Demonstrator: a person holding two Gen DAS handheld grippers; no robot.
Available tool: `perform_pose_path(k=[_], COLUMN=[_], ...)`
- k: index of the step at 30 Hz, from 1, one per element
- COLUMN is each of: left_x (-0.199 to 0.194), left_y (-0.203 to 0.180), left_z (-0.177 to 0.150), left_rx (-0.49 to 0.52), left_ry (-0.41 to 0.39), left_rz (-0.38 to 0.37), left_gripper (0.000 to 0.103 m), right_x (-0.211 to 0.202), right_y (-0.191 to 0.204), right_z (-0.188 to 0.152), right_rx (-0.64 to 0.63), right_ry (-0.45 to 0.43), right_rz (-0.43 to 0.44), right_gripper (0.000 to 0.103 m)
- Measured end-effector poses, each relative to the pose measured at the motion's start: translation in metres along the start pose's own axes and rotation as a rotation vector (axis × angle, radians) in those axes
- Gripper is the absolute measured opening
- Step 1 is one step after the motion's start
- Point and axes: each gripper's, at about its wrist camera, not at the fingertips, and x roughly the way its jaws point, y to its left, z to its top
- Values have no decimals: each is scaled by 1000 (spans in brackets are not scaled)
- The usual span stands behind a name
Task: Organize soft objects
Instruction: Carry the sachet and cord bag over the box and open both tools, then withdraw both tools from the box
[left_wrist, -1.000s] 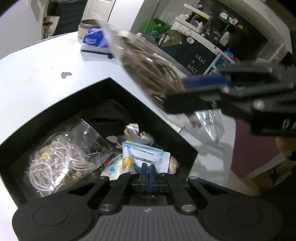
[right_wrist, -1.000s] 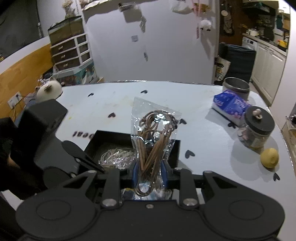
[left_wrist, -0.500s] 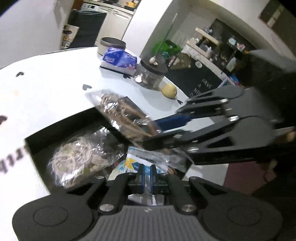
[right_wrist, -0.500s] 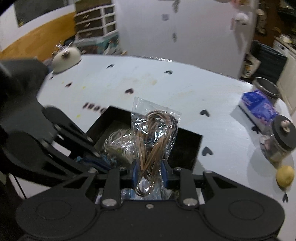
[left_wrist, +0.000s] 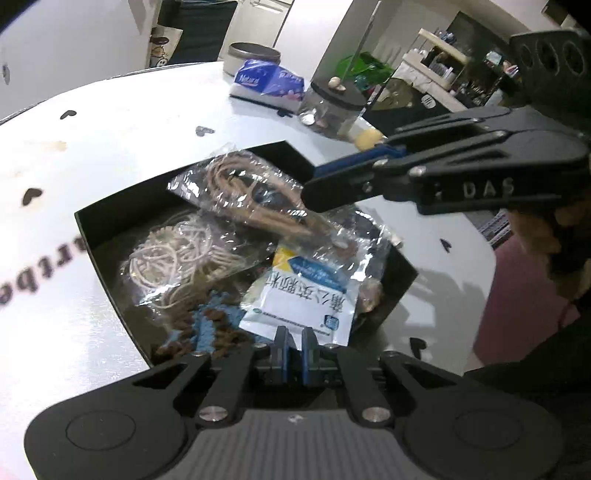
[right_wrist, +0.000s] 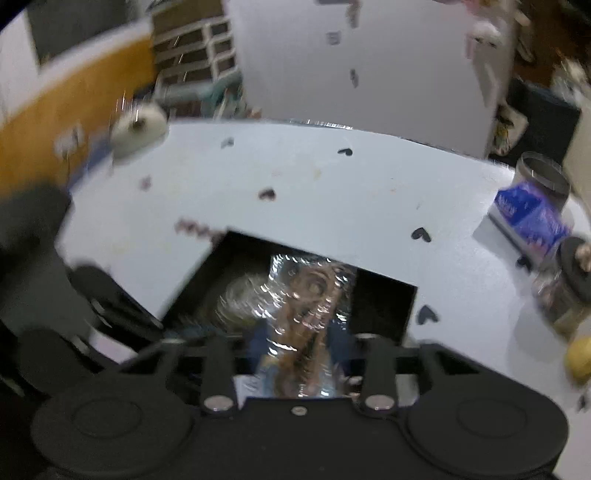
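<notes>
A black box (left_wrist: 88, 229) is sunk into the white table and holds soft items. In it lie a clear bag of pale cord (left_wrist: 177, 254), a white and blue packet (left_wrist: 306, 299) and a blue and brown knitted piece (left_wrist: 207, 328). My right gripper (left_wrist: 314, 184) is over the box with a clear bag of brown cord (left_wrist: 251, 195) at its fingertips, low over the other items. The right wrist view is blurred; the bag (right_wrist: 310, 314) lies between its fingers there, over the box (right_wrist: 384, 310). My left gripper (left_wrist: 293, 343) is shut and empty at the box's near edge.
On the table beyond the box stand a blue tissue pack (left_wrist: 266, 81), a grey tin (left_wrist: 253, 55), a black-lidded glass jar (left_wrist: 332, 107) and a lemon (left_wrist: 367, 138). The same items sit at the right in the right wrist view. Black hearts and letters mark the table.
My right gripper has brought the bag of brown cord down from above the table into the box. The left gripper has stayed shut at the box's near edge.
</notes>
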Motion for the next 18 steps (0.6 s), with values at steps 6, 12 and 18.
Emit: perform_pose_path(k=[6, 12, 18], left_x=[4, 2, -18], left_y=[1, 1, -4], left_z=[-2, -5, -6], left_rx=[-12, -62, -117], left_ry=[-9, -42, -115], left_rz=[12, 26, 48], left_gripper=[8, 10, 28], right_x=[35, 48, 41], right_y=[5, 0, -6], right_z=[-12, -20, -17], right_rx=[0, -7, 32], right_ry=[92, 81, 65], right_rz=[-32, -50, -32], right_gripper=[20, 20, 21])
